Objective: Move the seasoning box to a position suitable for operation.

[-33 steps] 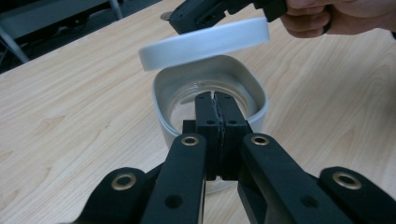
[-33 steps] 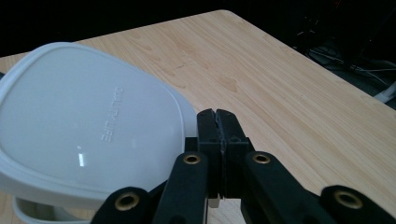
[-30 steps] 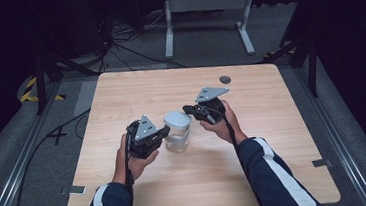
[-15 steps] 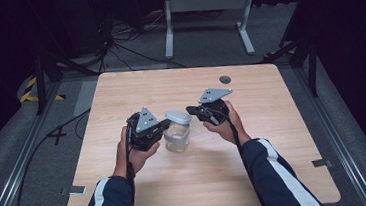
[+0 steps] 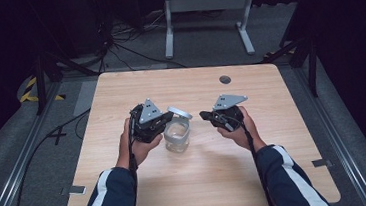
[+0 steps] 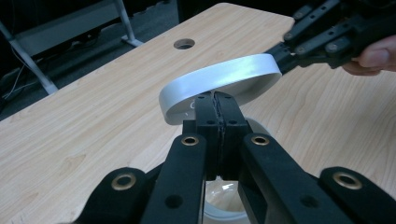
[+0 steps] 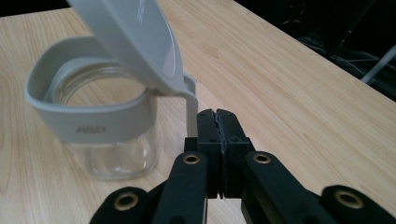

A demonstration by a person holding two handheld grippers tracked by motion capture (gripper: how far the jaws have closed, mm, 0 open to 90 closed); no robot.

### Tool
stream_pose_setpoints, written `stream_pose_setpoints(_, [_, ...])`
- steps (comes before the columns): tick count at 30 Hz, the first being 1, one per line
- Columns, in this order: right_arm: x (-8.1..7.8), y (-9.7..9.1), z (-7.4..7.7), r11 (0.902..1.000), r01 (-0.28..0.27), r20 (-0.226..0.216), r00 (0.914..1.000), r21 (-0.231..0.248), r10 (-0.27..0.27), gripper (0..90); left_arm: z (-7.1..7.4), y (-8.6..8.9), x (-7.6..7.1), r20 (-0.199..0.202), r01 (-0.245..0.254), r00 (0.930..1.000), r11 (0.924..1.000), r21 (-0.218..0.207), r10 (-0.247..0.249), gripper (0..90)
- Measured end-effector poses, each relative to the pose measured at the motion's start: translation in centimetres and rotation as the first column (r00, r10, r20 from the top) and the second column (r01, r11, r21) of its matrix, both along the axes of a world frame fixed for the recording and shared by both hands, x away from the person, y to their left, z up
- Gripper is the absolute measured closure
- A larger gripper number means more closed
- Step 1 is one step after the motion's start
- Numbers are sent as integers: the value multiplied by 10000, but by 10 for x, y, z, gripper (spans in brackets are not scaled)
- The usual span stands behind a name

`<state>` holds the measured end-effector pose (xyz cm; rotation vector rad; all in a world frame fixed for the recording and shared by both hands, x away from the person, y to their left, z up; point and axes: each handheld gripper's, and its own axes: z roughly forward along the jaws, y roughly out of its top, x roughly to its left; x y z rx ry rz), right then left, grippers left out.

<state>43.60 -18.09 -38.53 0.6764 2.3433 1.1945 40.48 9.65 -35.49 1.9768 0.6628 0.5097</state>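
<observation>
Table (image 5: pixel 128 188) first, then the glass jar (image 5: pixel 176 137) standing between both grippers, mouth uncovered. Lid (image 6: pixel 219 84) is up, tilted, apparently pinched in the closed left gripper (image 6: pixel 216 100). Right gripper (image 7: pixel 218 119), shut and empty, sits just beside the jar.

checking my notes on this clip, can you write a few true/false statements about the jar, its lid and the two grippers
1. The jar stands upright on the table. True.
2. The lid lies flat and shut on the jar. False: it is tilted up, the mouth open.
3. The jar is full of liquid. False: it looks empty.
4. The right gripper has its jaws together, holding nothing. True.
5. The left gripper has wide open jaws. False: they are shut, right at the lid's rim.
</observation>
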Motion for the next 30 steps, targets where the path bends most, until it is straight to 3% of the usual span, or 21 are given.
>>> stream_pose_setpoints(20, [-45, -57, -21, 9992, 201, -447, 9988, -340, -216, 894, 6, -8, 26, -82, -121, 9999, 9999, 117, 122, 893])
stream_pose_setpoints(30, [-60, -76, -22, 9993, 235, -480, 9985, -278, -248, 891, 4, -9, 25, -64, -71, 10000, 9997, 215, 72, 881])
